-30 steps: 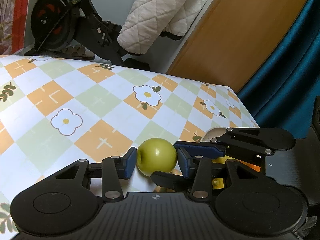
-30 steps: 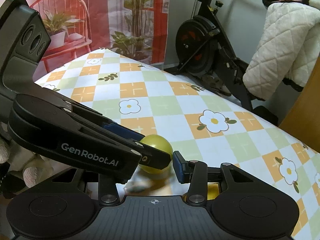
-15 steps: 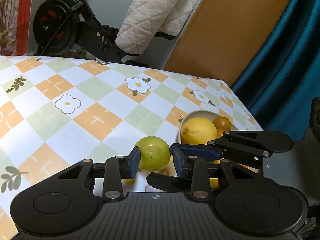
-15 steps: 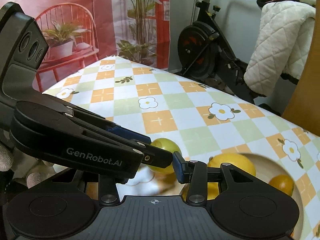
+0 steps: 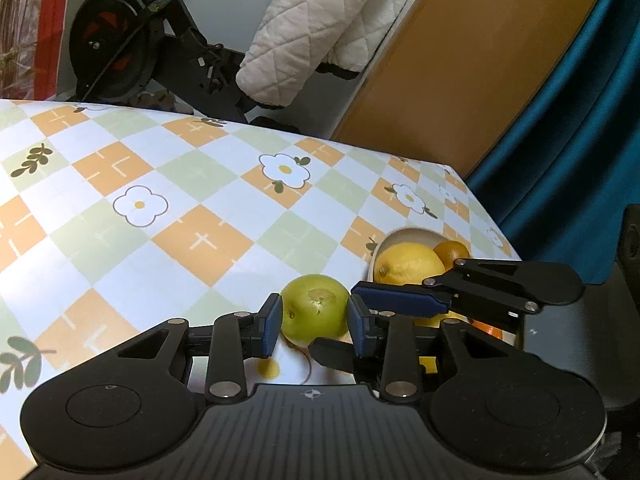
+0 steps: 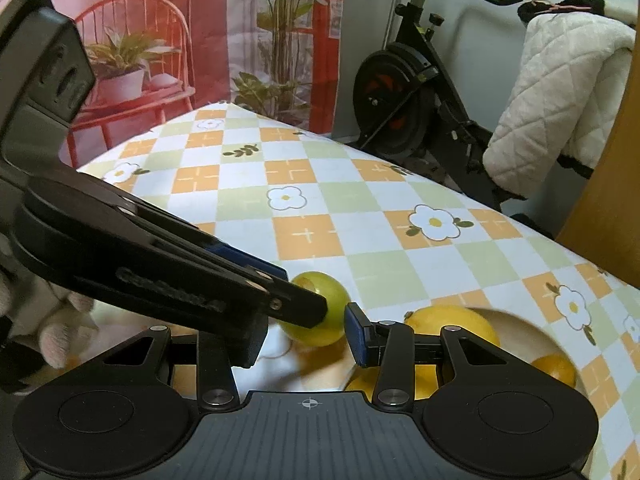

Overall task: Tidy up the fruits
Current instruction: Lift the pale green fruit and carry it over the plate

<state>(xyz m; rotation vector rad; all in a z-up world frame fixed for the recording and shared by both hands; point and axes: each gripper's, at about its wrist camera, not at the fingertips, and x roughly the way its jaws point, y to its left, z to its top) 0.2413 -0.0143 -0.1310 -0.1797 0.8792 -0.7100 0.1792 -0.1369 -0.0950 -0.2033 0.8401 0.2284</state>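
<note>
My left gripper [image 5: 314, 322] is shut on a green apple [image 5: 315, 311] and holds it above the checkered table. The apple also shows in the right wrist view [image 6: 320, 307], pinched by the left gripper's fingers [image 6: 280, 300]. A cream bowl [image 5: 404, 236] sits just right of the apple with a yellow lemon [image 5: 408, 262] and a small orange [image 5: 452, 250] in it. My right gripper [image 6: 308, 330] is open and empty, close beside the apple, over the bowl's [image 6: 524, 328] left side, where the lemon [image 6: 452, 320] lies.
The table [image 5: 160, 220] has an orange, green and white flowered cloth. An exercise bike [image 5: 132, 40] and a quilted white blanket [image 5: 320, 20] stand beyond its far edge. A wooden panel [image 5: 460, 60] and a teal curtain [image 5: 580, 120] are at the right.
My left gripper has carried the apple up and toward the bowl; the lemon and orange have come into view. My right gripper moved along beside it.
</note>
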